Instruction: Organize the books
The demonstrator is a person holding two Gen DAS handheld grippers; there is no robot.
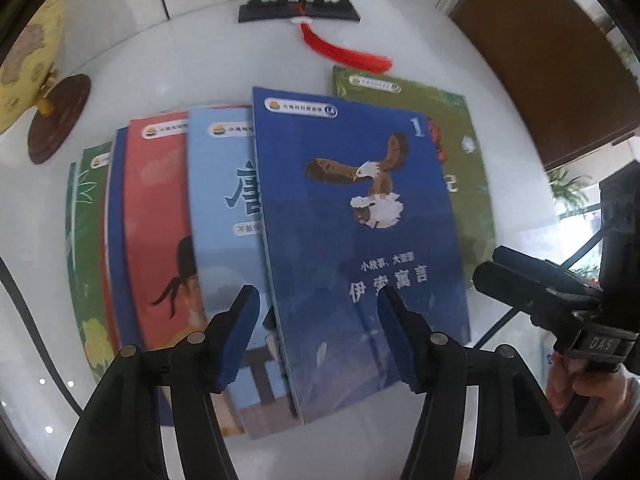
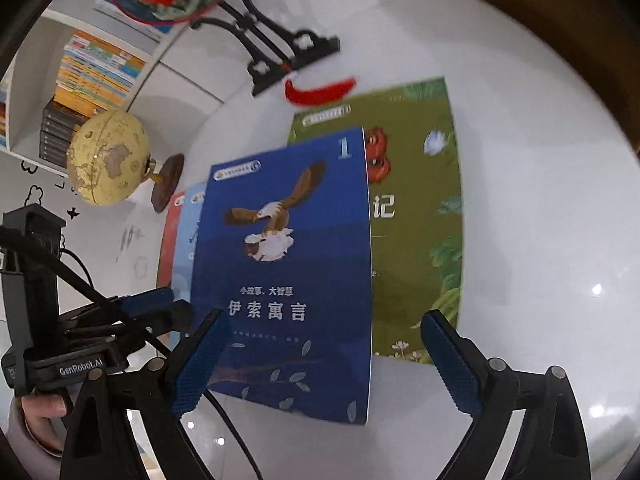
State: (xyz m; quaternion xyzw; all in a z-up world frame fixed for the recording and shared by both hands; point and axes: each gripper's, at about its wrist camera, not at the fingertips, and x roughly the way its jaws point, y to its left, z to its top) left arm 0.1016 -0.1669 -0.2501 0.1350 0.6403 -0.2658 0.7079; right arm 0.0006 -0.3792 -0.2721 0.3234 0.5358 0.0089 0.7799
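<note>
Several thin picture books lie fanned out on the white table. A dark blue eagle book lies on top, over a light blue book, a red book and a green book at the left, and an olive green book at the right. My left gripper is open, its jaws standing over the eagle book's lower left edge. My right gripper is open over the eagle book, next to the olive book; it also shows in the left wrist view.
A black display stand with a red tassel stands at the back. A yellow globe on a brown base stands at the left. Shelves with stacked books are behind it. A brown panel is at the right.
</note>
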